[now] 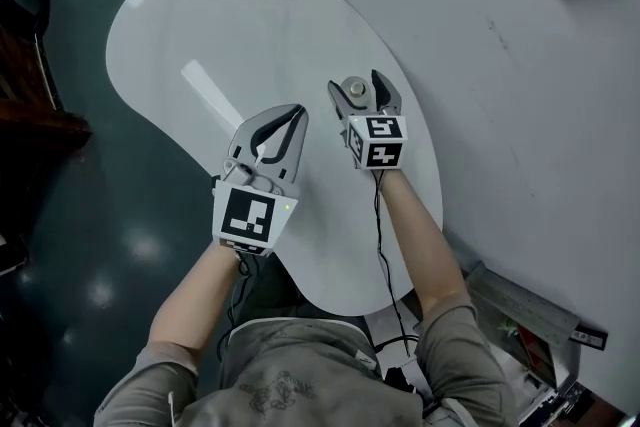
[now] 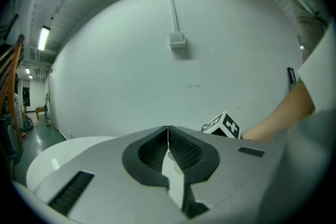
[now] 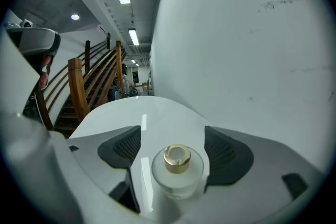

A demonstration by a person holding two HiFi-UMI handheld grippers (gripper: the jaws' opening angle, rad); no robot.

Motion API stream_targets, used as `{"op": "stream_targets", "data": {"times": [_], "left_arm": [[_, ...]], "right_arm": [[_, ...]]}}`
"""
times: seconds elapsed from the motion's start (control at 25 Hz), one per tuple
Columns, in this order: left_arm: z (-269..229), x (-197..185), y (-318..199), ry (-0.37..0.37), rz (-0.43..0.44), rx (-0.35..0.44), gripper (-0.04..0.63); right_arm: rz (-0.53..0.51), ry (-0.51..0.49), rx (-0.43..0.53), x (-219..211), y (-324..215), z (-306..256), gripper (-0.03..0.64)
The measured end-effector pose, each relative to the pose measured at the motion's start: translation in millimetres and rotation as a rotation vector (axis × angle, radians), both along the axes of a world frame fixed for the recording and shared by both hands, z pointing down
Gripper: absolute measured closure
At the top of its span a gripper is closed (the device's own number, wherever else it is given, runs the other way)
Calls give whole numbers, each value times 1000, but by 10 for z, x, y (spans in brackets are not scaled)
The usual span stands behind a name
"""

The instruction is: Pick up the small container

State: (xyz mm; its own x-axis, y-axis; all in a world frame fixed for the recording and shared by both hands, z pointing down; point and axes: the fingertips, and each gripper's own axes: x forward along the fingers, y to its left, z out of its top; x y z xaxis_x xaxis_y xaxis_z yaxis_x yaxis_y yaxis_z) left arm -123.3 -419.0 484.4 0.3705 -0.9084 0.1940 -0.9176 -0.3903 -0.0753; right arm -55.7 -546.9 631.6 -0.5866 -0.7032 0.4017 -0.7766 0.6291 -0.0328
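R gripper (image 1: 358, 87) jaws spread wide, small container (image 3: 177, 171) upright btwn them, on white table (image 1: 200, 25) near its right edge. L gripper (image 1: 298, 110) pressed together, empty, over table's middle.

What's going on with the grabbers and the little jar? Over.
Left gripper shut, empty. Right gripper open around small container, not gripped. It stands upright on table. Nothing blocking.

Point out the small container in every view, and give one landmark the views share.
Head view: the small container stands right of centre on the table, between the open jaws of the right gripper.
Left gripper view: not visible.
Right gripper view: bottom centre, between the jaws, with the pads clear of it.
Shared landmark: the white table.
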Motion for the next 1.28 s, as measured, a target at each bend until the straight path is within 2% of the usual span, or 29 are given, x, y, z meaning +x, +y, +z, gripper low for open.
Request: {"op": "stream_targets", "data": {"times": [0.32, 0.48, 0.68, 1.0, 1.28], "left_arm": [[531, -124, -103, -4, -24, -62, 578], [697, -102, -126, 3, -21, -87, 578], [651, -75, -69, 18, -21, -71, 578], [629, -88, 52, 17, -29, -73, 578], [342, -83, 126, 5, -40, -42, 578]], "right_arm": [[36, 36, -22, -20, -126, 412, 273], [35, 91, -47, -41, -151, 562, 275], [51, 122, -126, -33, -167, 813, 275], [67, 147, -146, -7, -148, 824, 278], [38, 138, -85, 11, 48, 399, 279]]}}
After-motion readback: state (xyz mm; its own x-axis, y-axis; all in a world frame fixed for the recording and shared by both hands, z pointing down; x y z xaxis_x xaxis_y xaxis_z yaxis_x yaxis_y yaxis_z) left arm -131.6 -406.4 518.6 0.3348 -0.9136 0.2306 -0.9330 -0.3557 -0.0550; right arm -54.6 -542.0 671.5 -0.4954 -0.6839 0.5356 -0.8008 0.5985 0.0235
